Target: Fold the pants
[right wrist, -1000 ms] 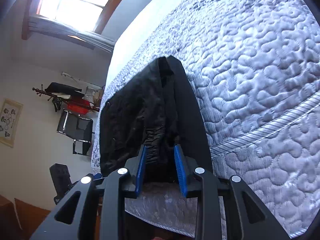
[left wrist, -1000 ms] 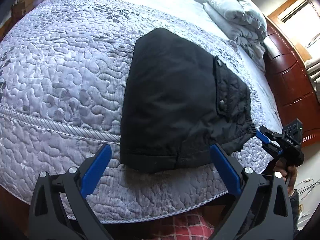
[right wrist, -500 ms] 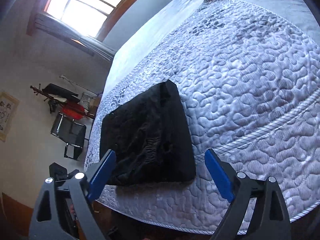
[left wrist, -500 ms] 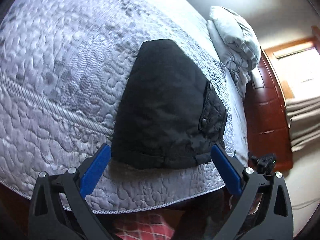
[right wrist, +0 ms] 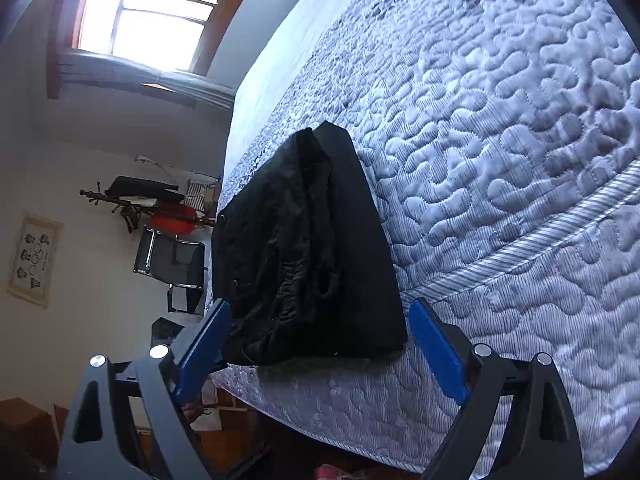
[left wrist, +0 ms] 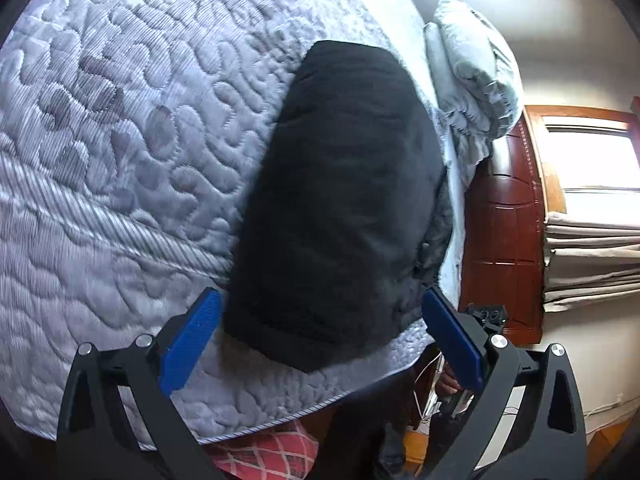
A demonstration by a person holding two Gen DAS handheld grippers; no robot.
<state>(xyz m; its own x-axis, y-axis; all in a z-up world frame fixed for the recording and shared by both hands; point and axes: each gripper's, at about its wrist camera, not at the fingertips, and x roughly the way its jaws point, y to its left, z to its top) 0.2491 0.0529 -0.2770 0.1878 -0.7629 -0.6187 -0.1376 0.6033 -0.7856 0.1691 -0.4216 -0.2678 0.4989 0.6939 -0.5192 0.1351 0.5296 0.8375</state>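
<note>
A: Left wrist view first. What changed?

B: The pants (left wrist: 340, 200) fill more of the frame than a second ago, and the view has rolled; the buttoned pocket side that faced the lens is now only a sliver on the right edge. The left hand-held gripper (left wrist: 320, 336) is spread wide, nothing between the pads. The near hem of the bundle sits between the two blue fingers but clear of both, no contact.

A: Where's the bundle?

B: Flat on the quilted bed (left wrist: 120, 160), close to the near edge and the right-hand corner. The pillow (left wrist: 472, 72) is beyond it, well apart. The other gripper's body just shows past the corner, lower right.

A: Right wrist view?

B: Bigger change here. A second ago the jaws pinched the gathered waistband; they have just been opening and now stand spread with nothing between them. The right hand-held gripper (right wrist: 320, 340) frames the near end of the pants (right wrist: 304, 248), with a visible gap on both sides.

A: So for the task?

B: I'd judge the fold is laid down and released: compact black rectangle, crumpled waistband layer on top, smooth layer beneath. Either done or one more tidy-up. Neither gripper holds cloth, so any further fold needs a fresh grasp.
</note>
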